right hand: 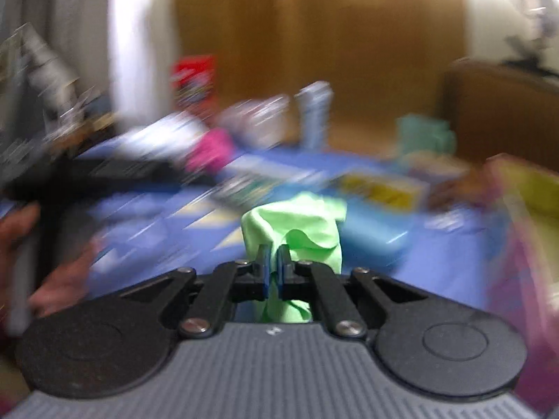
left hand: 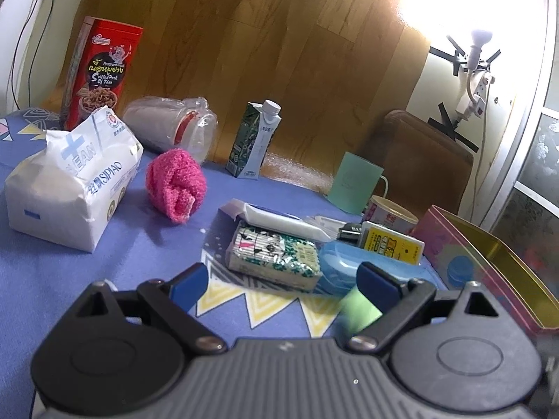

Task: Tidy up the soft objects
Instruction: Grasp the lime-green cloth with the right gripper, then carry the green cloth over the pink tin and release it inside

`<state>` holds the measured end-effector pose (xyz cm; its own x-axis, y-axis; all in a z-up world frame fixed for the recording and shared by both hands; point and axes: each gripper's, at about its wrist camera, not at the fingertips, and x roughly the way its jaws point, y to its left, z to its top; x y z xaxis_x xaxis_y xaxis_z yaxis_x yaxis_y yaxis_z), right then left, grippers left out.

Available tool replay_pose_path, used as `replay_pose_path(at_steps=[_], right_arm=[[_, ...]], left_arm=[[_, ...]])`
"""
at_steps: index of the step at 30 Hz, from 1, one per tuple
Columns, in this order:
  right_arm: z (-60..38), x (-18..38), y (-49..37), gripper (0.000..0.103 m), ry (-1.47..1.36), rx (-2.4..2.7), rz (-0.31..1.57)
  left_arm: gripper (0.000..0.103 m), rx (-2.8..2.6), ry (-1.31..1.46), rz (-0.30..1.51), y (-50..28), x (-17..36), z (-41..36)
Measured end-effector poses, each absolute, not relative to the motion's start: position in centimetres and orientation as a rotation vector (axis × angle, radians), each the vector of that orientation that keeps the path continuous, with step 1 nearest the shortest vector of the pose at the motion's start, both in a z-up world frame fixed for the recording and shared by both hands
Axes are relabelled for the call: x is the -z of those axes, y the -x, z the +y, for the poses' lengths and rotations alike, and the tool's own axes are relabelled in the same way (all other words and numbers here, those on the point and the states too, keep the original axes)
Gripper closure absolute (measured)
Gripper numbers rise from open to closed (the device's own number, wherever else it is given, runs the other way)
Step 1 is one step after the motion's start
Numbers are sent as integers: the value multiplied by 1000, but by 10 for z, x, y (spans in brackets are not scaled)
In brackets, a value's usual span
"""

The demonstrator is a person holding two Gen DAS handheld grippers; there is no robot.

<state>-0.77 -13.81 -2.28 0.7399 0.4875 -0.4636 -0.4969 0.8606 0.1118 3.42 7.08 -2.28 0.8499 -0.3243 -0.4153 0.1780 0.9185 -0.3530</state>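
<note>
- Right gripper (right hand: 274,267): fingers clenched on green cloth (right hand: 297,225), bunched above blue-clothed tabletop (left hand: 104,279), near side of blue case (left hand: 344,265).
- Left gripper (left hand: 283,282): fingers released wide, nothing between.
- Pink knit bundle (left hand: 176,183) lying left of blue case, beside tissue pack (left hand: 70,188).
- Right-wrist view blurred.

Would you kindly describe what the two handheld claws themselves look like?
Both match: the left claw and right claw have a grey ribbed body, two round black discs, black linkage arms with silver screws, and blue fingertip pads. No cables or sleeves show.
</note>
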Motion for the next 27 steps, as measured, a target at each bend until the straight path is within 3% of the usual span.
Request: replay_pose_path(at_steps=[3,5,7,9,14,17,18,19,20,21,22,24,27], right_arm=[[-120,32,23,91,80,-606,525],[-116,32,28,71,131,-602,509],[-119,28,33,29,137,-588,482],[-123,25,36,22,144,-561,449],[-132,32,31,17,124,-542,479],[-135,39,21,18,84,-544,526],[-136,41,21,19,64,-551,542],[-136,42,22,28,52,-563,554],[-136,42,22,35,50,-574,557],[-134,42,21,47,56,-584,554],[-132,41,21,69,62,-594,547],[-128,41,20,87,73,-602,531],[-133,38,23,95,58,-583,504]], left_arm=[[8,288,311,519,-33,22,70],[8,312,321,539,-29,20,70],[8,346,335,555,-23,19,72],[8,384,355,573,-17,15,72],[8,474,338,647,-12,11,57],[14,509,293,703,-12,16,38],[20,515,278,725,-14,19,32],[29,519,266,749,-16,23,26],[32,521,256,772,-18,27,20],[35,509,236,753,-16,27,15],[44,516,222,760,-17,26,10],[55,550,228,782,-18,25,2],[57,587,205,774,-19,15,-15]])
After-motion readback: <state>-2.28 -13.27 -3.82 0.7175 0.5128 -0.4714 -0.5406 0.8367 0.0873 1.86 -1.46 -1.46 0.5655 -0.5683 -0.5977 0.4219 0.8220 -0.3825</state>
